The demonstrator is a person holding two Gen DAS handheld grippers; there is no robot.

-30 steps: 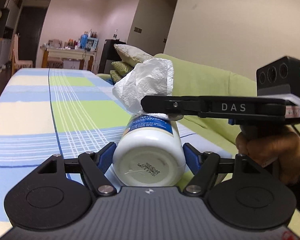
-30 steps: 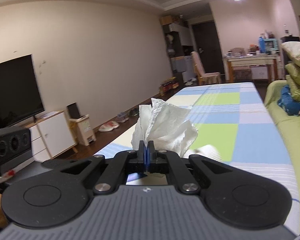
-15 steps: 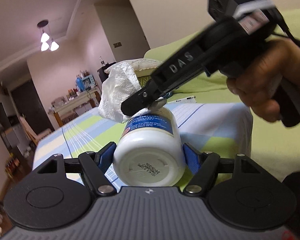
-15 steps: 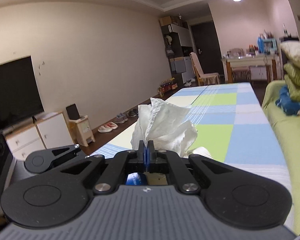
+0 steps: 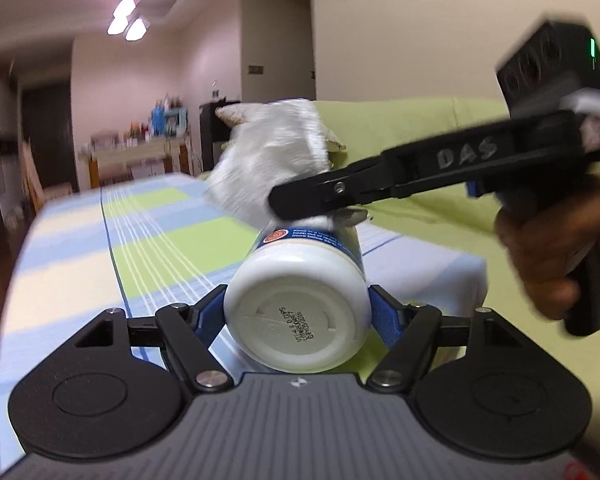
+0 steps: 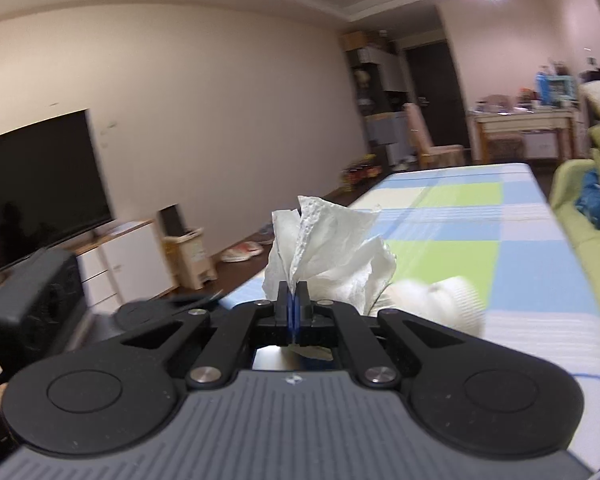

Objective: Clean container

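A white plastic container with a blue label lies on its side in my left gripper, its base toward the camera. The left gripper is shut on it and holds it above the checked tablecloth. My right gripper is shut on a crumpled white paper towel. In the left wrist view the right gripper comes in from the right and presses the towel on the container's far end. The container's far end shows blurred in the right wrist view.
A green sofa with cushions runs along the table's right side. A television, a white cabinet and a small bin stand by the left wall. A cluttered side table stands at the far end of the room.
The left gripper has tilted back down with the container. The right gripper and towel have shifted across the container's far end, and both are motion-blurred now.
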